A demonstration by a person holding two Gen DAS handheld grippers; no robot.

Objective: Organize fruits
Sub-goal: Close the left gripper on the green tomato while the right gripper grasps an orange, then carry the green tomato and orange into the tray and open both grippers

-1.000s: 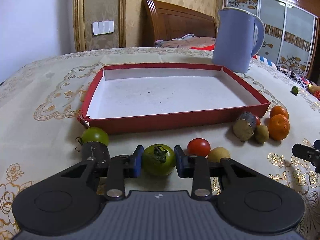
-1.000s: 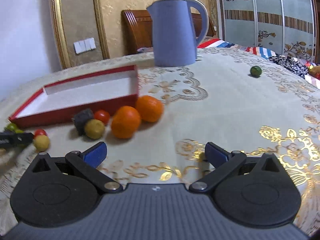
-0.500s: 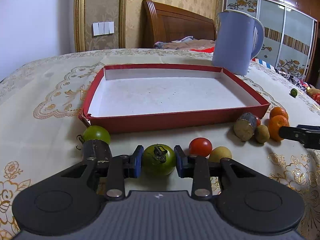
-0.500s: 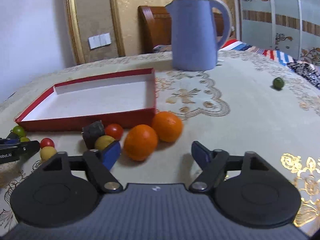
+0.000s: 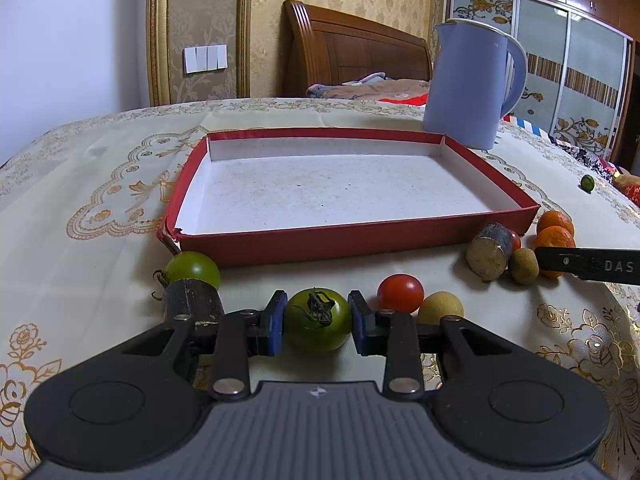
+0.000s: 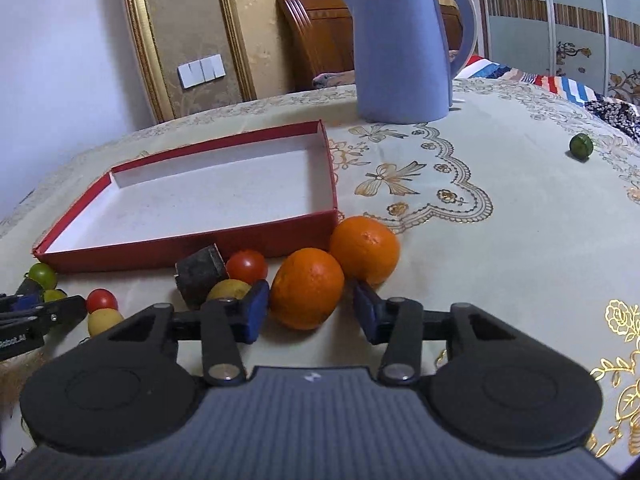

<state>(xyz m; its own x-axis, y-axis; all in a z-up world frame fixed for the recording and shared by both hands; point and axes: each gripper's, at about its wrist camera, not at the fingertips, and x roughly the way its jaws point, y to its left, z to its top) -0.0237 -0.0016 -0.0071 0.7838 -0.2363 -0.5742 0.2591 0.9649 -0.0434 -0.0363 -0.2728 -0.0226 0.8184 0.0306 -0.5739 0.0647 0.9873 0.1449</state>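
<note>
Our right claw [image 6: 308,312] has just been closing around the near orange [image 6: 307,288], one pad still apart, left claw [image 5: 318,322] clamping the green tomato [image 5: 318,320] as before, red tray [image 5: 360,236] beyond, bare desk [image 6: 500,240] rightward.

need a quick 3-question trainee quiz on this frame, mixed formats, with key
1. True or false: the shallow red cardboard tray with the white floor already holds fruit.
2. The left gripper is shut on: A) a red cherry tomato, B) a round green tomato, C) a small yellow fruit.
3. How many round oranges lie beside the tray's near right corner?
Key: 1 false. 2 B. 3 two, counting the farther one.
</note>
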